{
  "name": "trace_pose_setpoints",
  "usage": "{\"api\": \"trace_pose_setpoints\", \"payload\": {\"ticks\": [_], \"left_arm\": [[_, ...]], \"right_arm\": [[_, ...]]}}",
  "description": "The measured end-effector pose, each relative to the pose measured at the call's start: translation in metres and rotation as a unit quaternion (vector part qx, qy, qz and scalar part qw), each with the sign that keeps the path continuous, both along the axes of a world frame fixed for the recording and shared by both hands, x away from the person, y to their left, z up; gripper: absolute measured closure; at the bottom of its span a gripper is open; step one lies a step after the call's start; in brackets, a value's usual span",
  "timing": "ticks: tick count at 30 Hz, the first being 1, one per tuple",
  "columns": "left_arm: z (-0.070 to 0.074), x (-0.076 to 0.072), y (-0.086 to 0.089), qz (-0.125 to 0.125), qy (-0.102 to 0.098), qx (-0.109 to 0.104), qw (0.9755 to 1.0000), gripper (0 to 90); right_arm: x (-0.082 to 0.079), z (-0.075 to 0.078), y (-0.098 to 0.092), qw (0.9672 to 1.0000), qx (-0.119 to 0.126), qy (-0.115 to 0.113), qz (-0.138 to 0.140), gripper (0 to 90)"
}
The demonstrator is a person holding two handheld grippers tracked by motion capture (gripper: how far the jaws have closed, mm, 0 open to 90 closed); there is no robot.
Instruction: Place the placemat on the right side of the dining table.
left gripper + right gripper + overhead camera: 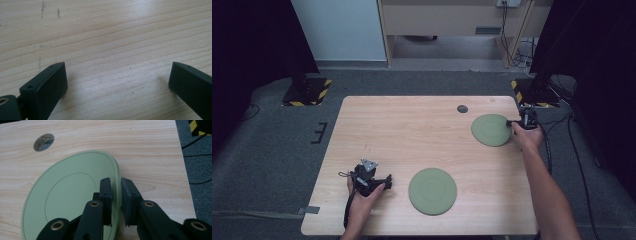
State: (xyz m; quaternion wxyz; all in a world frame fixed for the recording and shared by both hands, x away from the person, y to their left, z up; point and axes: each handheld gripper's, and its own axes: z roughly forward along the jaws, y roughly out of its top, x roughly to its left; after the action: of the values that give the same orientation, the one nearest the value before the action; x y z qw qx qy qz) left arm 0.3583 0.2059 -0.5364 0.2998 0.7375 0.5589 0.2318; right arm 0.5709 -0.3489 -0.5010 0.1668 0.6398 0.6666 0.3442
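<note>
At the far right of the desk (422, 135), item one: a green plate (491, 130), round, flat, with a shallow raised rim and a faint inner ring. It sits near the right edge, just beside a small round hole (462, 108) in the desktop. My right hand-held gripper (116, 202) straddles its rim at the side nearest the desk edge, one jaw over the plate's inner face and the other outside it. The jaws are nearly together, yet a thin gap shows at the outer pad, so I cannot say they pinch firmly.

Item two: a second green plate (432, 191), same pattern, lying flat near the front middle of the desk, untouched.

Item three: my left hand-held gripper (379, 184), resting low at the front left, jaws wide apart over bare wood with nothing between them.

Handling notes, as I judge them: the plate looks stiff and light, probably plastic or melamine, with a smooth, fairly slippery glaze. The rim is the only real purchase; a flat plate offers nothing else to two narrow jaws. A one-sided rim grip will let it droop or swivel, so I would clamp squarely and lift slowly.
</note>
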Motion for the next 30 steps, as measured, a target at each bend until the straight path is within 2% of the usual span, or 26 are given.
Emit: {"api": "trace_pose_setpoints", "payload": {"ticks": [11,30], "left_arm": [[0.000,0.000,-0.001,-0.002,0.000,0.000,1.0000,1.2],[0.000,0.000,-0.001,-0.004,0.000,0.000,1.0000,1.3]], "right_arm": [[0.001,-0.007,-0.003,1.0000,0.004,0.006,-0.007,77.6],[0.001,-0.015,-0.006,0.9998,0.001,0.020,-0.010,64.7]]}}
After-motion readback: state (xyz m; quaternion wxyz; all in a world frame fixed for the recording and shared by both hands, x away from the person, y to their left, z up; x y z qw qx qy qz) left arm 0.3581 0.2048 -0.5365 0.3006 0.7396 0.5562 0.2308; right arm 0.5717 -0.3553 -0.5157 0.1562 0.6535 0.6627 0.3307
